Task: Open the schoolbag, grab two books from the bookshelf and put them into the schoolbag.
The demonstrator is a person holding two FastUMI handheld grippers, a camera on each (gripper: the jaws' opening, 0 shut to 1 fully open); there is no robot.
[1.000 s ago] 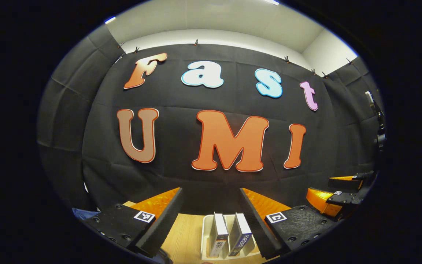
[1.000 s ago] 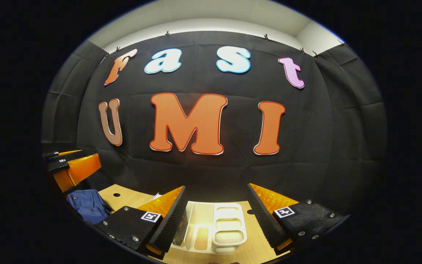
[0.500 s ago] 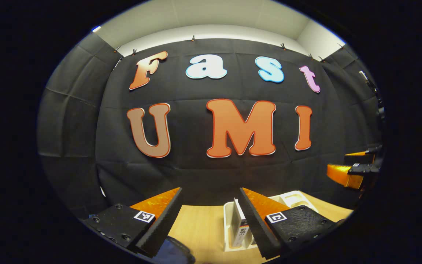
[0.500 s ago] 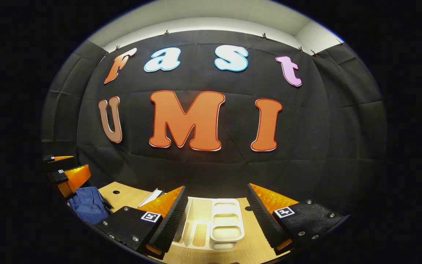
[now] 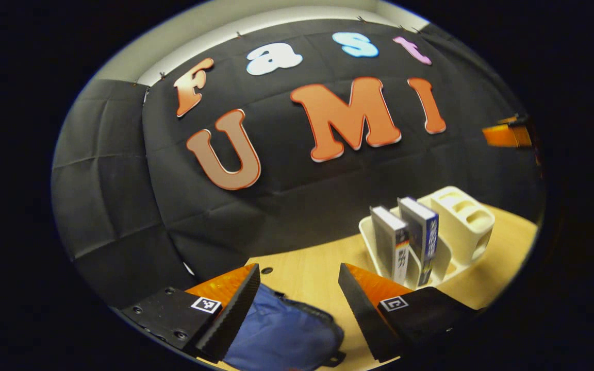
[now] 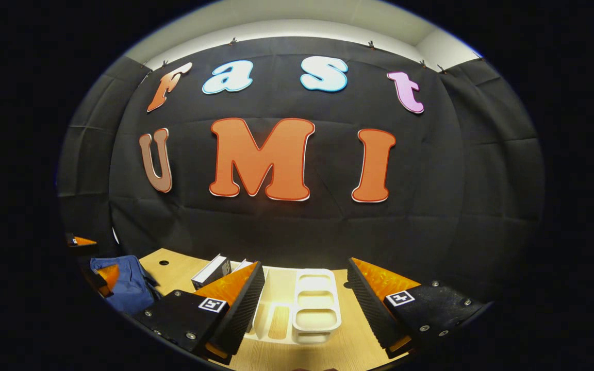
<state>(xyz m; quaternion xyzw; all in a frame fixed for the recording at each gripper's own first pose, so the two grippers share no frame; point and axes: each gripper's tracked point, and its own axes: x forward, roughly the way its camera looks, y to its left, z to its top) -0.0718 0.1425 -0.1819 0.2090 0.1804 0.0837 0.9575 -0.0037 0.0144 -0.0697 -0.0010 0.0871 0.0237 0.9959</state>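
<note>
Left gripper [image 5: 299,281]: fingers spread, nothing between them, ribbed black pads w/ orange backs. Below it lies the schoolbag [image 5: 286,335], blue soft fabric w/ black trim, on the near-left of the light wood table [image 5: 312,257]. Far right on the table: bookshelf [image 5: 449,242], cream moulded plastic w/ rounded slots, holding 2 books [image 5: 405,239] upright, side by side, white page edges. Right gripper [image 6: 304,293]: fingers also spread & empty, above the bookshelf.
</note>
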